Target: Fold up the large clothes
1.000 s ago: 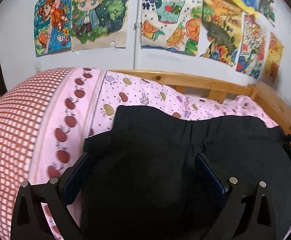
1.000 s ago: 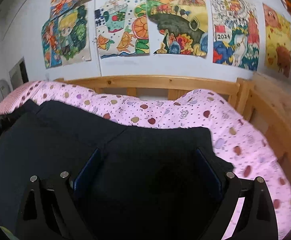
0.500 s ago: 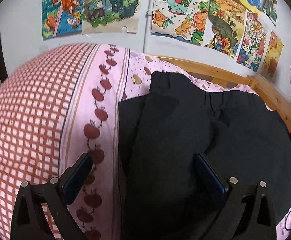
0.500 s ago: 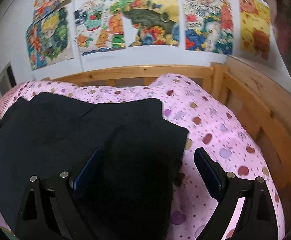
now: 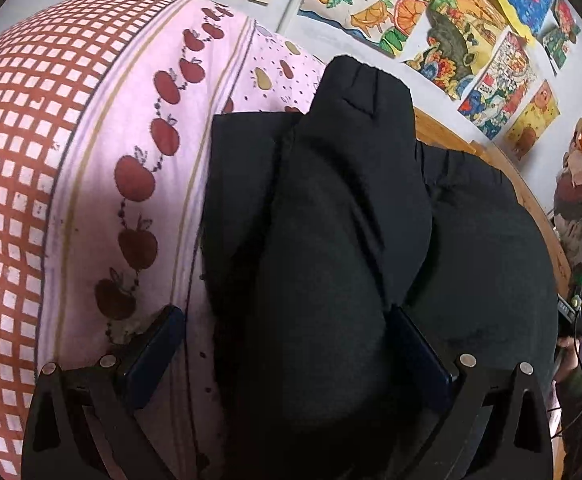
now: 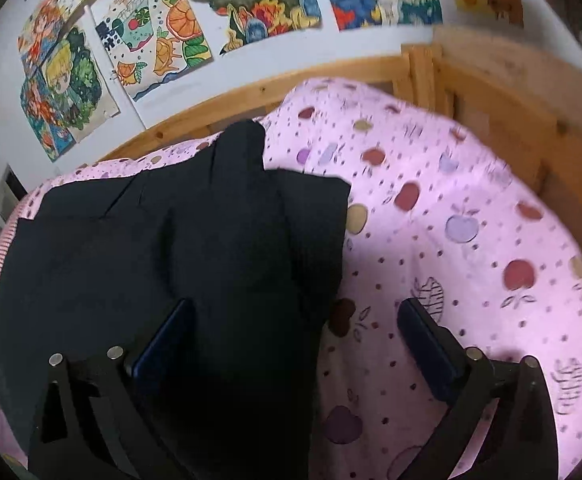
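2 spread grippers, left (image 5: 283,352) and right (image 6: 295,344); soft, limp garment (image 5: 331,240) is best pinched at its edge.

**Child's bedroom in a home**

Wooden bed frame (image 6: 503,92) set against a white wall. Over the frame, a pink sheet (image 6: 451,208) printed with apples and dots; beside it, a red-checked cover (image 5: 15,160). Above the frame, hand-coloured cartoon drawings (image 6: 163,40) taped in a row along the wall.
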